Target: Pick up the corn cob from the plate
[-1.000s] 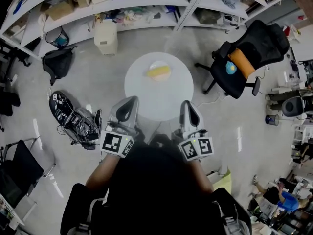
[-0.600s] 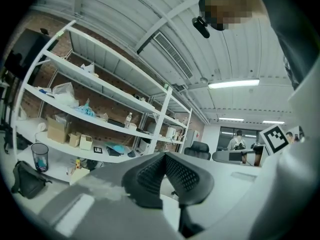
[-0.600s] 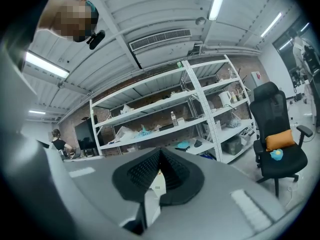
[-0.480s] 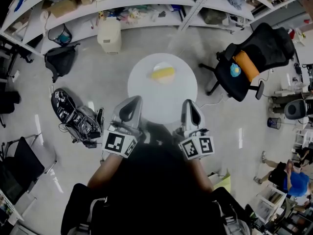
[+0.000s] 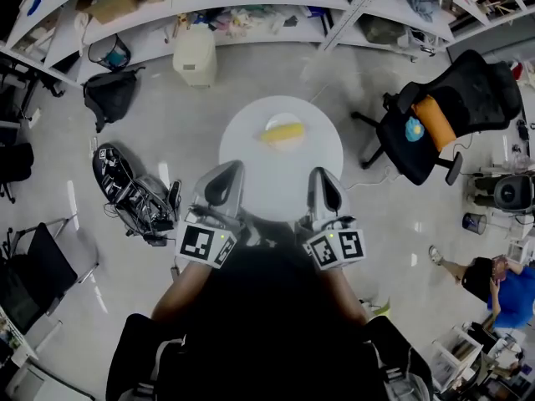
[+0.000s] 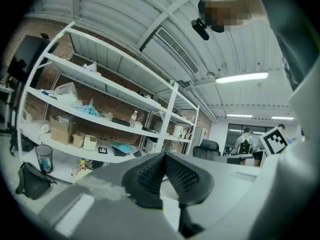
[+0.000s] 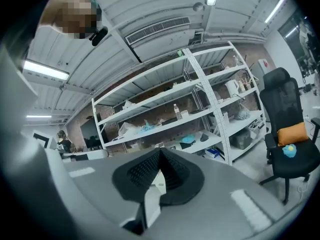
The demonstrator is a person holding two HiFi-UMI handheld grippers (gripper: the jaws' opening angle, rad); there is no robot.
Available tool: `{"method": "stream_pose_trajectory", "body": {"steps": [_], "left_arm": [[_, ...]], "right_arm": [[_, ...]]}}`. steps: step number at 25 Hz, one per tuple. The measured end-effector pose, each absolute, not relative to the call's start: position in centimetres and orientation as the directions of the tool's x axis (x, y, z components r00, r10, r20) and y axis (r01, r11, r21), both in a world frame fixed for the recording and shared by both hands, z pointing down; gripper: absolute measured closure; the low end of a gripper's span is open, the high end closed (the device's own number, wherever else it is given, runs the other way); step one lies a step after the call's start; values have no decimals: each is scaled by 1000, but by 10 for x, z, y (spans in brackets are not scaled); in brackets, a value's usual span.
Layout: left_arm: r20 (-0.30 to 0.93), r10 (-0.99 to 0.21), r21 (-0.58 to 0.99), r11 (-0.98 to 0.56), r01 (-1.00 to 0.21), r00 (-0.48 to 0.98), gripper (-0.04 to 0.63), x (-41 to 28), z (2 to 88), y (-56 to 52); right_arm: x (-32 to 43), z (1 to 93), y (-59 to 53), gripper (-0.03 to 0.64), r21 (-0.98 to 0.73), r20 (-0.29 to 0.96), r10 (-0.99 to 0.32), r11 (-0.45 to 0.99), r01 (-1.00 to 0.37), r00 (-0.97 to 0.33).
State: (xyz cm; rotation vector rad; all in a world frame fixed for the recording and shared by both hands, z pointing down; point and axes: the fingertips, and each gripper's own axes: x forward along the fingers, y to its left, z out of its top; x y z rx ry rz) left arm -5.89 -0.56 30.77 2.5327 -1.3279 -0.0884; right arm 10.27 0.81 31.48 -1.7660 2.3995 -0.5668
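The yellow corn cob [image 5: 282, 132] lies on a small white plate [image 5: 271, 123] at the far side of a round white table [image 5: 280, 178] in the head view. My left gripper [image 5: 233, 166] and right gripper [image 5: 322, 173] are held side by side at the table's near edge, well short of the plate. Both point roughly level towards the shelves. In the left gripper view the left gripper [image 6: 164, 155] has its black pads meeting at the tip, with nothing between them. In the right gripper view the right gripper [image 7: 160, 150] is likewise shut and empty. Neither gripper view shows the corn.
White shelving [image 5: 209, 15] full of boxes runs behind the table, with a beige bin [image 5: 195, 57] and a black bag [image 5: 113, 98] on the floor before it. A black office chair with an orange cushion [image 5: 451, 115] stands right. Floor equipment [image 5: 134, 199] lies left. A person [image 5: 493, 286] sits far right.
Both grippers and the camera have moved forward towards the table, which now looks slightly larger and nearer. The jaws have stayed shut. The corn has not moved on its plate.
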Motion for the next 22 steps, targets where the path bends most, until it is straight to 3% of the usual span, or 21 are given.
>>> {"method": "stream_pose_trajectory", "body": {"steps": [22], "left_arm": [[197,-799,337,-489,-804,568,589,-7,381,-78]], "right_arm": [[148,396,-85,607,-389,261,-902,227,-893,-343]]}}
